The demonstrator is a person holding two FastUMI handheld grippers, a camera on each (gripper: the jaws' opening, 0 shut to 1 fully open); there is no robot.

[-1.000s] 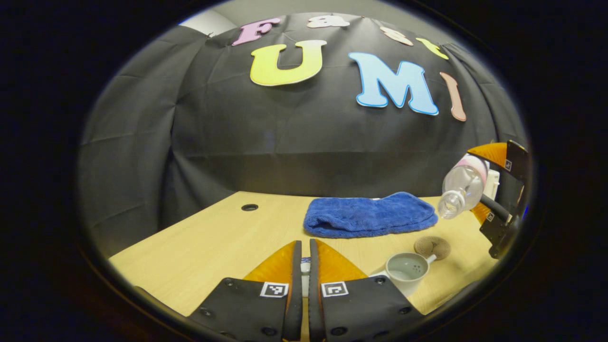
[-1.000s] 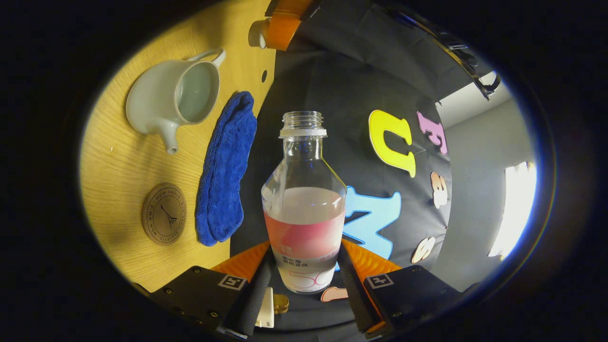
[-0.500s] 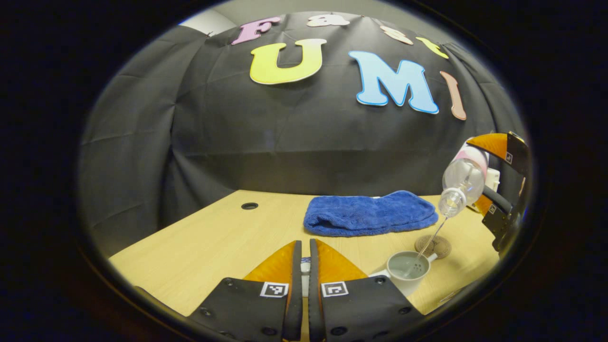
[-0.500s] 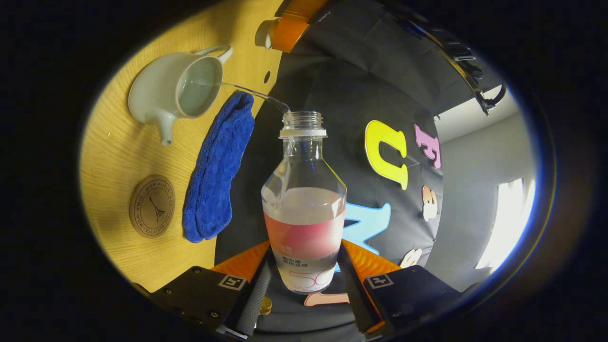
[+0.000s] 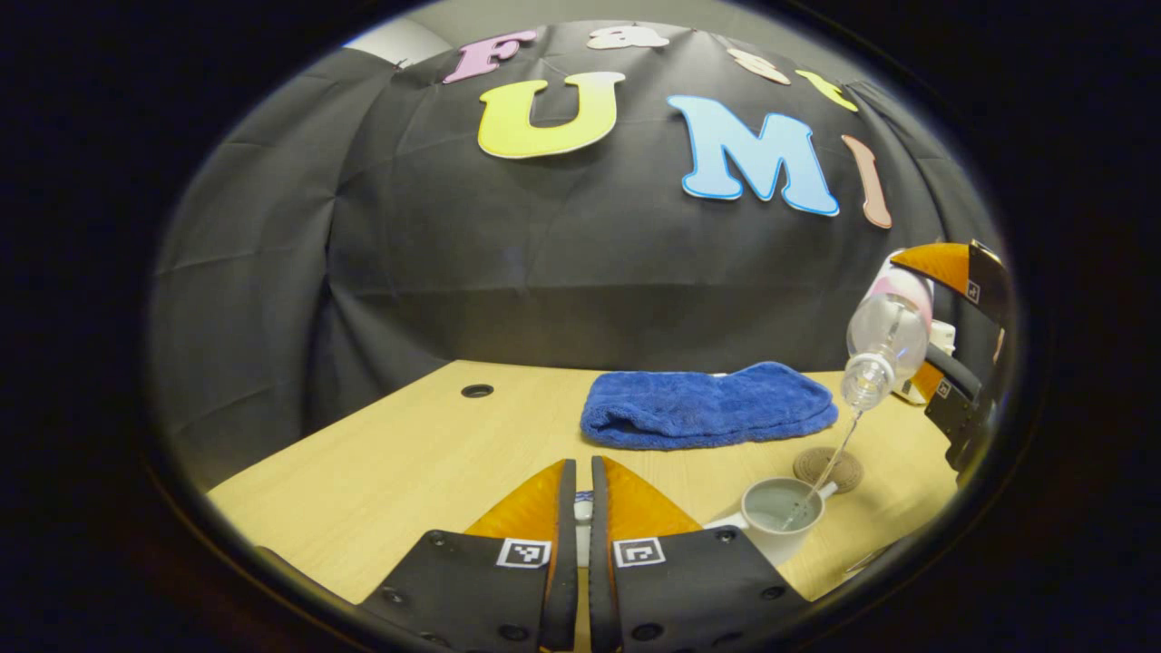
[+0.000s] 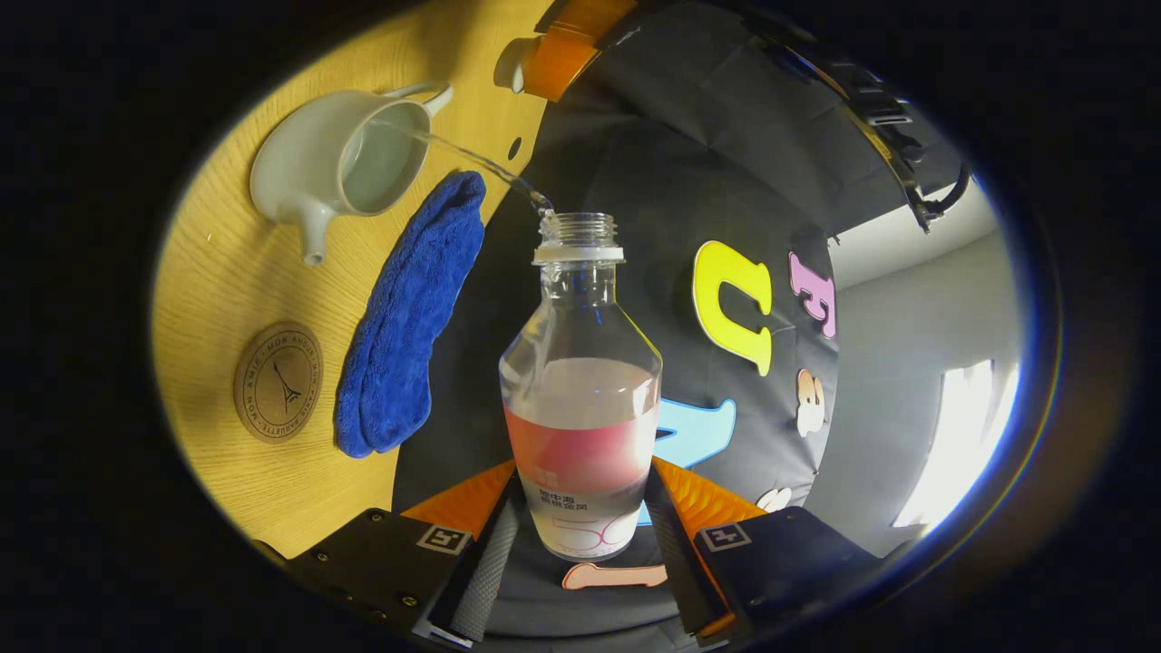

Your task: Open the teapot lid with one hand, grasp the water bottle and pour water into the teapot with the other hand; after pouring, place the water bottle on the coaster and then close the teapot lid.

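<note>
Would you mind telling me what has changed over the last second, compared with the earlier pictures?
The right gripper has tipped the water bottle further, and a thin stream now falls into the open teapot; a second ago nothing flowed. The left gripper stays shut on the lid; the blue cloth and coaster lie as before.

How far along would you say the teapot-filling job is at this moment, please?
Done: the teapot stands open, and the left gripper holds its lid aside. In hand: the right gripper tilts the water bottle, and a thin stream runs into the pot. Left: setting the bottle on the bare coaster and closing the lid.
</note>
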